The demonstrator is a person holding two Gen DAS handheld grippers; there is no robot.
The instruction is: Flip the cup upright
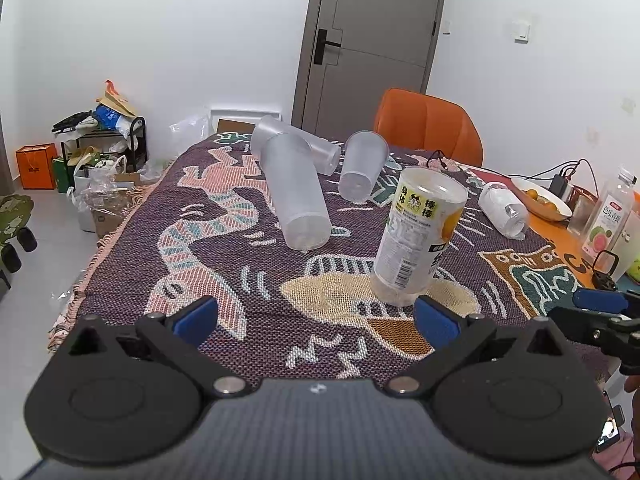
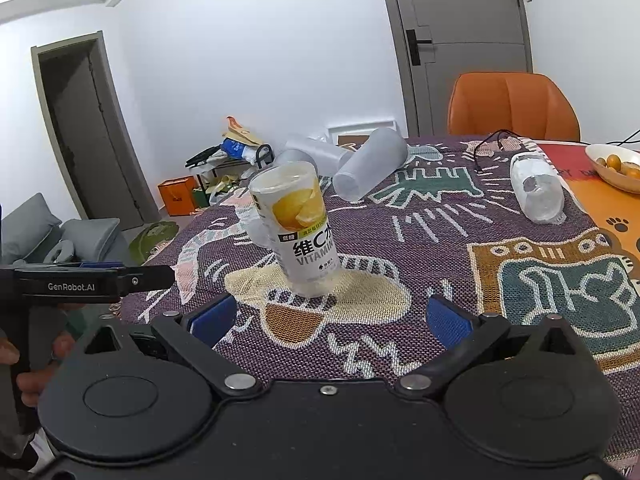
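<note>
A cut-off clear bottle cup with a yellow lemon label (image 1: 418, 236) stands on the patterned cloth, leaning a little; it also shows in the right wrist view (image 2: 298, 228). Three frosted plastic cups lie on their sides behind it: a tall one (image 1: 298, 196), one behind that (image 1: 304, 144) and a shorter one (image 1: 362, 166). A white-wrapped cup (image 1: 504, 208) lies on its side to the right. My left gripper (image 1: 316, 318) is open and empty, just short of the labelled cup. My right gripper (image 2: 328, 318) is open and empty in front of the same cup.
The woven cloth (image 1: 224, 240) covers the table. A bowl of oranges (image 1: 540, 198), a drink bottle (image 1: 608, 216) and cables sit at the right. An orange chair (image 1: 428, 124) stands behind the table. Floor clutter lies at the left.
</note>
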